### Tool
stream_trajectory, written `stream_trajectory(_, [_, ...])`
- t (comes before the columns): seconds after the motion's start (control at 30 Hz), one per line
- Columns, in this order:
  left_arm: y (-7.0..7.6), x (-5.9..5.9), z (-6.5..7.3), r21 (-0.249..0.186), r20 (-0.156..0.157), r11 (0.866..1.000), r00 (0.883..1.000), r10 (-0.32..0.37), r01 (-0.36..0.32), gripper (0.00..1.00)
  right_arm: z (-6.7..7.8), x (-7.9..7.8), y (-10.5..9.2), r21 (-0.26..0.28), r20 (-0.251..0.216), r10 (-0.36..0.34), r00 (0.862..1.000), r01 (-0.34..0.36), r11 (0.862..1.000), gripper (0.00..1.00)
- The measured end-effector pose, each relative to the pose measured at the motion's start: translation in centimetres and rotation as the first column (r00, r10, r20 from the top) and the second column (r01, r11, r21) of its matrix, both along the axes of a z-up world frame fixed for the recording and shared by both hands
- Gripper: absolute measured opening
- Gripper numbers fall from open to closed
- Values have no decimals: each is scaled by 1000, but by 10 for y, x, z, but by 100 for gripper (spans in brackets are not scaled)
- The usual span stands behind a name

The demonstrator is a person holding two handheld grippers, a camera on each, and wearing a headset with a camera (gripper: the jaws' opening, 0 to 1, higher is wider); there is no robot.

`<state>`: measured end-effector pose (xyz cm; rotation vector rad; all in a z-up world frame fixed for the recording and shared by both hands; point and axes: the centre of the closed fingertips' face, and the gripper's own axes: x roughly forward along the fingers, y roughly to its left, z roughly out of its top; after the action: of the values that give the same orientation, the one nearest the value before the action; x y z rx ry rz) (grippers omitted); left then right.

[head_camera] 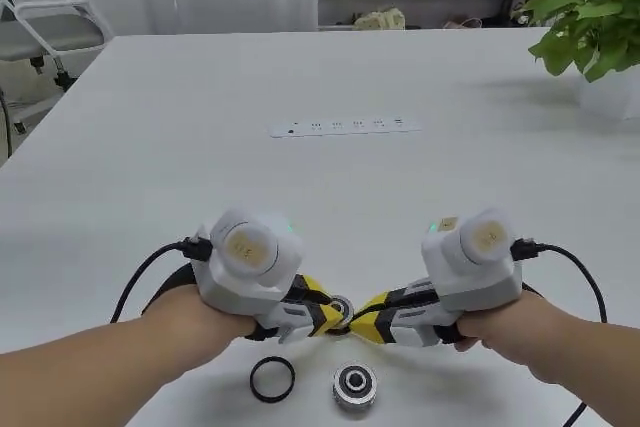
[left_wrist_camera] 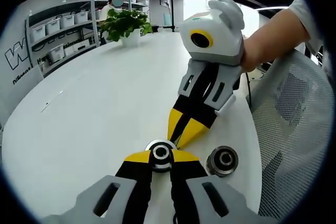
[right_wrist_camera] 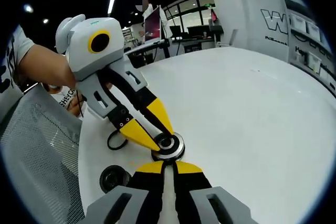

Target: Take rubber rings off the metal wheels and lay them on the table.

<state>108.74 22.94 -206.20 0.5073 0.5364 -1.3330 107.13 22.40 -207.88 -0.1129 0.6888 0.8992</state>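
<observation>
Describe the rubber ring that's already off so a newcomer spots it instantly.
On the white table, look at the person's edge, just nearer than where the left gripper and right gripper meet. The black rubber ring lies flat left of a loose metal wheel; it alone is a thin, empty hoop.

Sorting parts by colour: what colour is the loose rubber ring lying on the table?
Black; the thin round rubber ring shows best in the head view.
</observation>
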Motion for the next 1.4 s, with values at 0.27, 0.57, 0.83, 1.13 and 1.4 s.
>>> stream_trajectory(0.27, [0, 1, 0, -1, 3, 1000, 1000, 4, -4, 7, 0, 1, -2, 10, -20, -24, 1000, 24, 1000, 0])
stream_trajectory(0.57, [0, 0, 0, -2, 5, 1000, 1000, 11, -11, 7, 1, 3, -6, 96, -120, -109, 987, 120, 988, 0])
stream_trajectory(0.83, [0, 0, 0, -3, 4, 1000, 1000, 16, -16, 7, 7, 10, -13, 166, -160, -184, 970, 211, 963, 0])
stream_trajectory(1.13, [-1, -1, 0, -1, 5, 1000, 1000, 19, -19, 7, 12, 10, -10, 211, -179, -204, 962, 240, 948, 0])
stream_trajectory(1.4, [-1, -1, 0, 1, 7, 1000, 999, 31, -31, 7, 14, 10, -8, 219, -181, -207, 962, 244, 945, 0])
